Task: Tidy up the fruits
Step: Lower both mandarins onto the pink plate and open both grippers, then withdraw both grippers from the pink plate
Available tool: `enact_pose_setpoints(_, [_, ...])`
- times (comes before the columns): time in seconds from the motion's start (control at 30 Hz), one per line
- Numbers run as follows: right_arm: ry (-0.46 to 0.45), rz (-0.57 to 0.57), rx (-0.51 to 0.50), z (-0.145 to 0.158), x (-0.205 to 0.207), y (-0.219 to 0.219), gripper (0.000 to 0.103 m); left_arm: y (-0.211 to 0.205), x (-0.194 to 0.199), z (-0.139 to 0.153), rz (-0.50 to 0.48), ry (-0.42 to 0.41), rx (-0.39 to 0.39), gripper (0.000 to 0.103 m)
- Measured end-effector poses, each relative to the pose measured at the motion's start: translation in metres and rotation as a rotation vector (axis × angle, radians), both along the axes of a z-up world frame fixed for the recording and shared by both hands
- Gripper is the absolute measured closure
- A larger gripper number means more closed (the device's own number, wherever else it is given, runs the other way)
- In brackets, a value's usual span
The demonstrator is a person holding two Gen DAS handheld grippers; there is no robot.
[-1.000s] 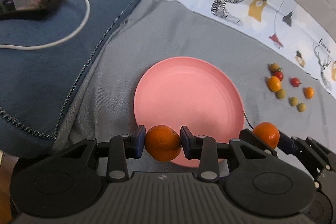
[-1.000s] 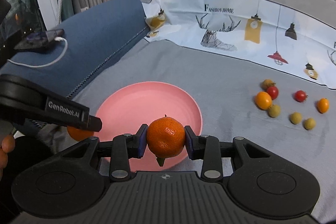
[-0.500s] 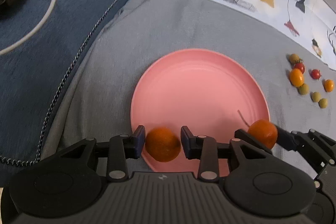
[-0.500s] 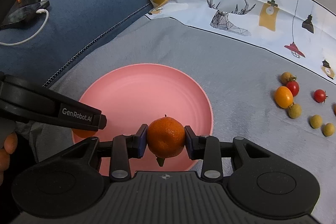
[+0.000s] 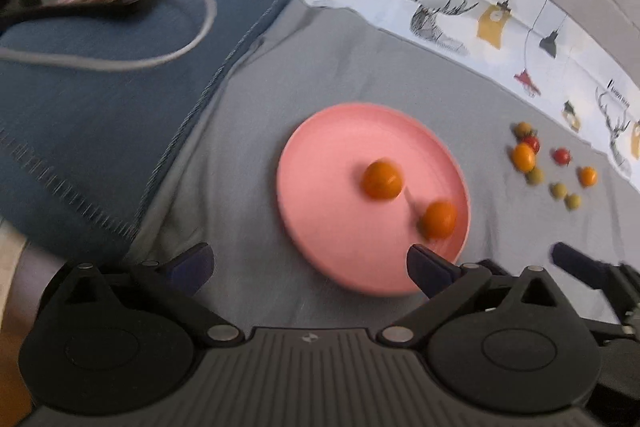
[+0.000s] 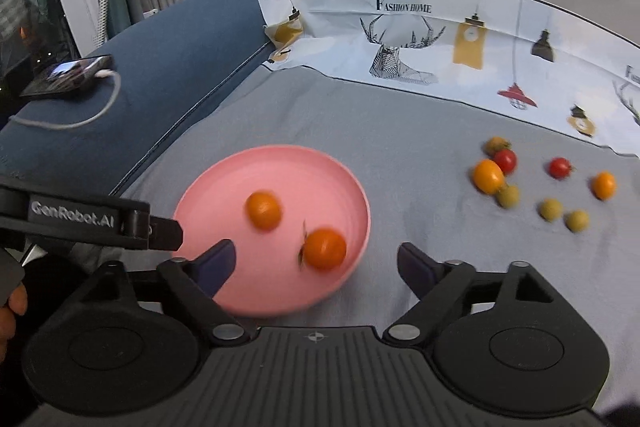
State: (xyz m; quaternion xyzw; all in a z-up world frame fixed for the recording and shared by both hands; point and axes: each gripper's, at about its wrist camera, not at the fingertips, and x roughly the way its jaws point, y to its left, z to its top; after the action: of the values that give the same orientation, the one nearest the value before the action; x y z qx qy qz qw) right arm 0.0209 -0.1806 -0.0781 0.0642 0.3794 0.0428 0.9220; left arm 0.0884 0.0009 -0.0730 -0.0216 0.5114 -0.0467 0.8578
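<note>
Fingers (image 5: pixel 188 263) of left gripper (image 5: pixel 308 267) spread wide & still opening, nothing between them; same w/ right gripper (image 6: pixel 316 263), jaws opening, empty. Right gripper's finger tip also shows at lower right of left wrist view.

Two mandarins on pink plate (image 6: pixel 224 183). First mandarin (image 6: pixel 263 209) sits about mid-plate: round, bright orange, smooth-ish skin, motion-blurred. Second mandarin (image 6: pixel 323 249) lies nr the plate's near-right rim, deeper orange, w/ a short dark stem + bit of leaf sticking out to its left side in right wrist view, tilted a little upward. Both near-spherical, so no clear long axis; first one's stem end can't be made out. The two are near each other, not touching.

Plate is round, shallow, rests flat on grey cloth (image 6: pixel 400 131). Toward the cloth's right edge, well apart from plate: cluster of small fruits (image 6: pixel 540 183), red, orange & olive-green, loose on the cloth.

Far edge of cloth has white printed band (image 6: pixel 440 39) w/ deer, lamps, "Fashion Home" text. Left of cloth: blue cushion (image 6: pixel 172 67) w/ a phone (image 6: pixel 68 75) plugged into white cable (image 6: pixel 80 115). Grey curtains behind, upper left
</note>
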Motion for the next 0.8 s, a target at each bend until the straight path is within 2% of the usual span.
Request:
enact_pose_setpoints(0.1, [-0.013,-0.001,-0.017,0.012,-0.026,0.006,0.008,0.005,-0.023,0.004,-0.008,0.003,0.017,0.0])
enact_pose_setpoints(0.17, [-0.053,0.001,-0.042,0.022,-0.039,0.008,0.007,0.009,-0.034,0.011,-0.011,-0.003,0.011,0.0])
enact_pose_setpoints(0.4, [-0.151,-0.015,-0.061,0.048,-0.073,0.011,0.005,0.009,-0.07,0.042,-0.007,-0.115,0.012,0.0])
enact_pose_setpoints(0.8, [-0.253,-0.059,-0.044,0.07,-0.122,0.006,0.003,0.007,-0.113,0.072,-0.035,-0.212,0.002,0.0])
